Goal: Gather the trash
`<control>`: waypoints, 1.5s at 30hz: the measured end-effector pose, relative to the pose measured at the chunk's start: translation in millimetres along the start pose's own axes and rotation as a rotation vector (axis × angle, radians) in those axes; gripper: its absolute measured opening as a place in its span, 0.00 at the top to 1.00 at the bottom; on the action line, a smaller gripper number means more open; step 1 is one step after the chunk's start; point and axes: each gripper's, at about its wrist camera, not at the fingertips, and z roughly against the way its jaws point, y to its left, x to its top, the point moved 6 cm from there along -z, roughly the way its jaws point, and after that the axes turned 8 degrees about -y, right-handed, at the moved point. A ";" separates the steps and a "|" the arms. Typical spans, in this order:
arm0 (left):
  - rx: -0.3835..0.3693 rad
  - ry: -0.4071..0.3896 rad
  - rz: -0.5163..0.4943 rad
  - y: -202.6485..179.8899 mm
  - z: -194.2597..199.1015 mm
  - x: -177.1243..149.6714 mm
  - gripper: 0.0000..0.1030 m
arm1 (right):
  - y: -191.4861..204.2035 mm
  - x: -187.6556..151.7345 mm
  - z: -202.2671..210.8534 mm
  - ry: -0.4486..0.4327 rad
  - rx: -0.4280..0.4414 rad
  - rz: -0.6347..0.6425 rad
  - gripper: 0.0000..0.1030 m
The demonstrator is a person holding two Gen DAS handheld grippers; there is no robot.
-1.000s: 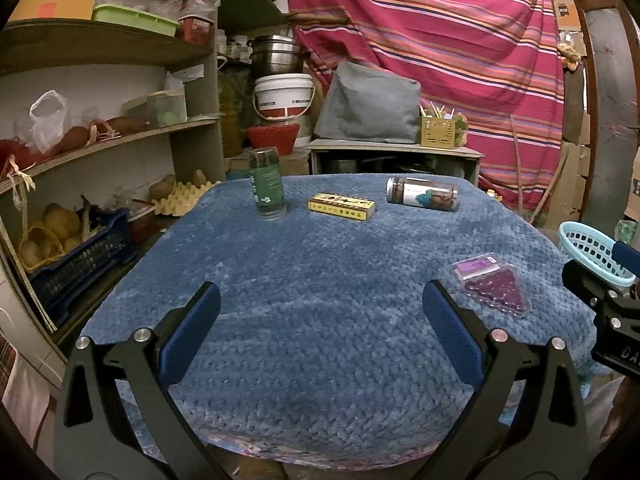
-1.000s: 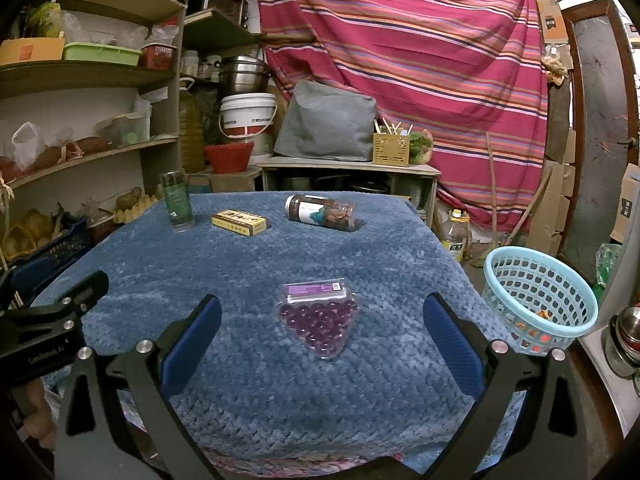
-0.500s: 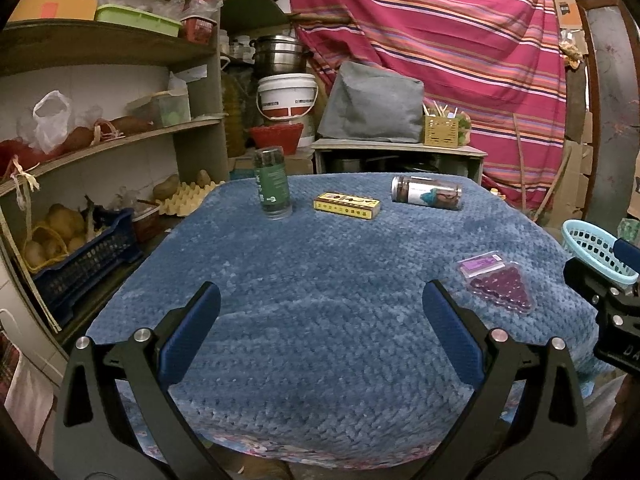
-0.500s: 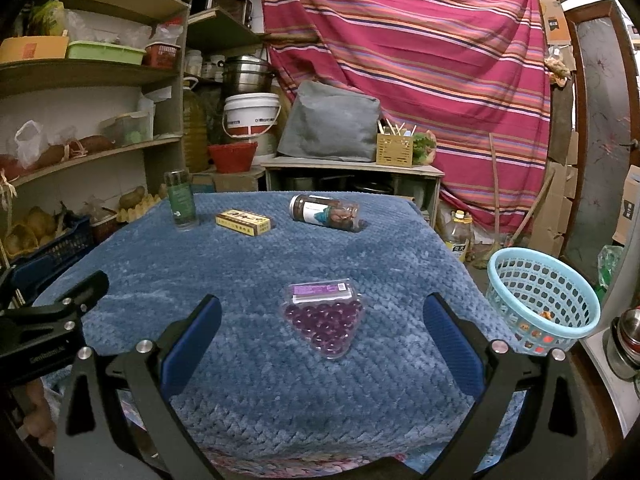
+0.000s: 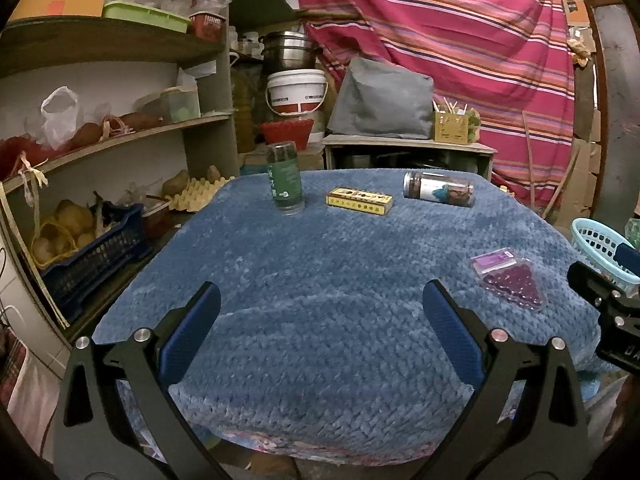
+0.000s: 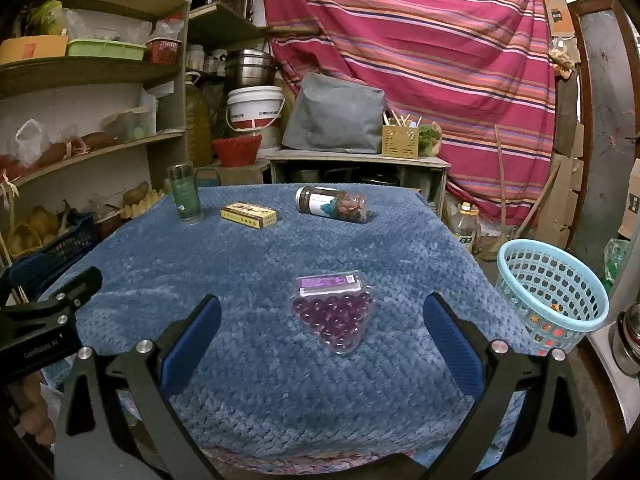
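On the blue-covered table (image 5: 320,280) lie a triangular clear pack of purple beads (image 6: 334,314) (image 5: 508,280), a yellow box (image 5: 359,201) (image 6: 249,215), a jar on its side (image 5: 438,190) (image 6: 331,205) and an upright green canister (image 5: 286,184) (image 6: 185,194). My left gripper (image 5: 320,316) is open and empty above the table's near edge. My right gripper (image 6: 322,318) is open and empty, with the bead pack just beyond, between its fingers. A light blue basket (image 6: 554,292) (image 5: 600,246) stands to the right of the table.
Shelves (image 5: 100,136) with bags, potatoes and a dark blue crate (image 5: 92,256) run along the left. A low cabinet (image 6: 360,168) with a grey bag, a white bucket (image 6: 256,110) and a striped red curtain stand behind the table.
Both grippers have moved slightly forward over the table; the objects appear a little closer. Both stay open and empty.
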 end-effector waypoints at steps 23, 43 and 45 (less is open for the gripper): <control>0.007 -0.004 0.009 1.6 1.1 -0.7 0.05 | -10.2 0.0 -5.1 -0.004 -0.014 -0.007 0.04; 0.006 -0.003 0.007 0.9 2.5 -1.2 0.05 | -13.5 -0.1 -7.5 -0.004 -0.014 -0.006 0.04; 0.006 -0.005 0.007 1.1 2.3 -1.2 0.05 | -13.2 0.1 -7.7 -0.004 -0.014 -0.005 0.04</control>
